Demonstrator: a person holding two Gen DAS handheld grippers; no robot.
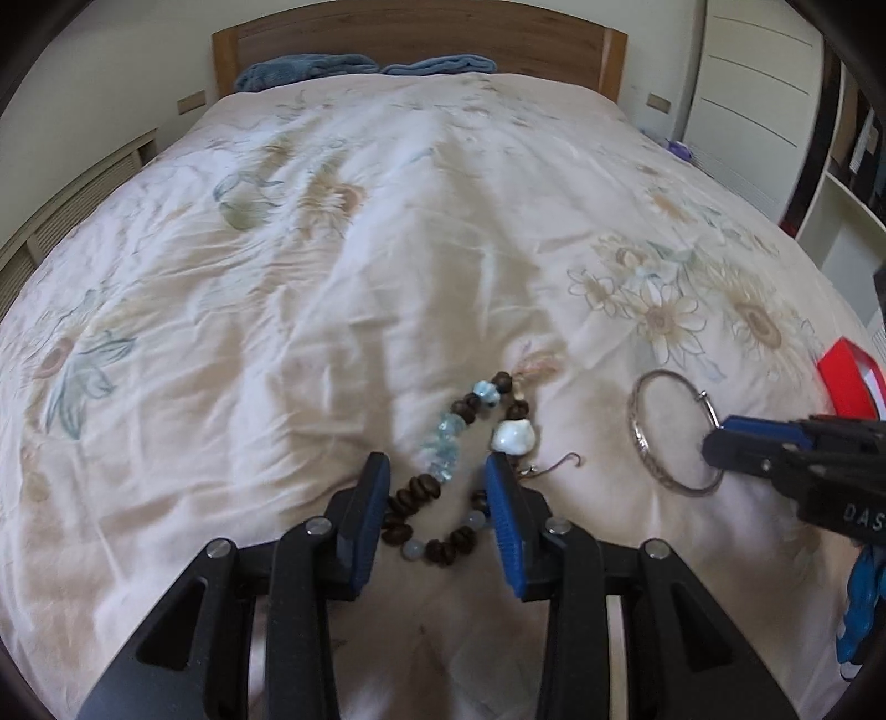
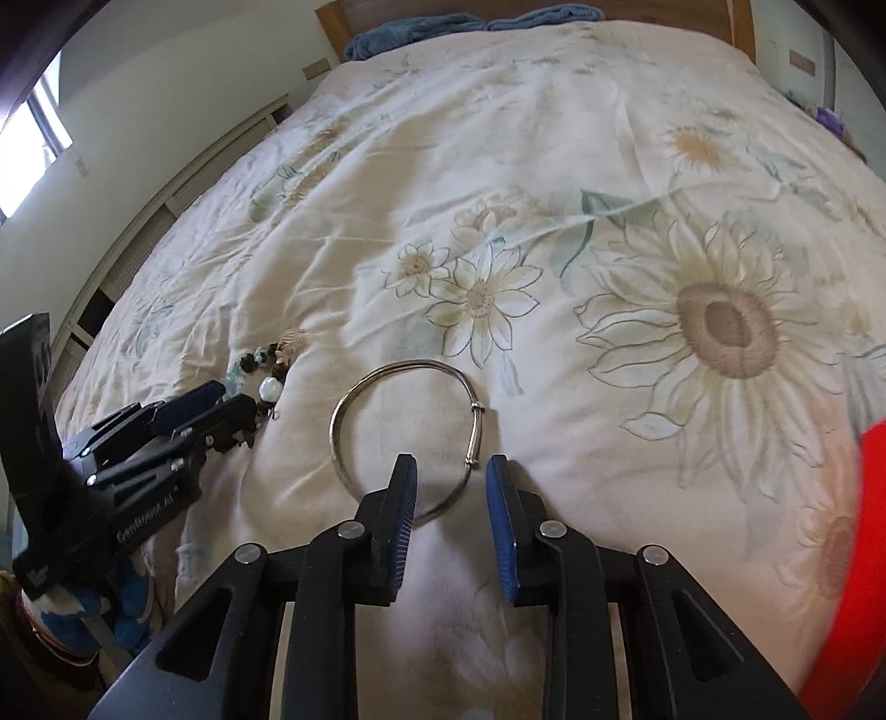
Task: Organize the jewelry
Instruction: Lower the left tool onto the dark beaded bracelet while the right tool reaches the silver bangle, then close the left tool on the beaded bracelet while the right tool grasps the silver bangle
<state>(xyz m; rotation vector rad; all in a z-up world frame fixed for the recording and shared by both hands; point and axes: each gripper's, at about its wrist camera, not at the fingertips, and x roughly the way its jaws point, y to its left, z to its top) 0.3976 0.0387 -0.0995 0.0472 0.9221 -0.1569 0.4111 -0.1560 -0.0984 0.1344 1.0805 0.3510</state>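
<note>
A beaded bracelet (image 1: 443, 471) of brown, pale blue and white beads lies on the floral bedspread (image 1: 332, 277). My left gripper (image 1: 437, 471) is open, its jaws on either side of the bracelet's near end. It also shows in the right wrist view (image 2: 221, 399), with the beads (image 2: 266, 360) just beyond it. A silver bangle (image 2: 387, 387) lies to the right of the beads. My right gripper (image 2: 451, 476) is open, its jaws astride the bangle's near rim. In the left wrist view the bangle (image 1: 642, 437) lies at the tip of the right gripper (image 1: 720, 443).
A red box (image 1: 850, 382) sits at the bed's right edge and shows as a red blur (image 2: 853, 554) in the right wrist view. Blue pillows (image 1: 360, 66) lie by the wooden headboard (image 1: 415, 33). Shelves (image 1: 841, 194) stand at the right.
</note>
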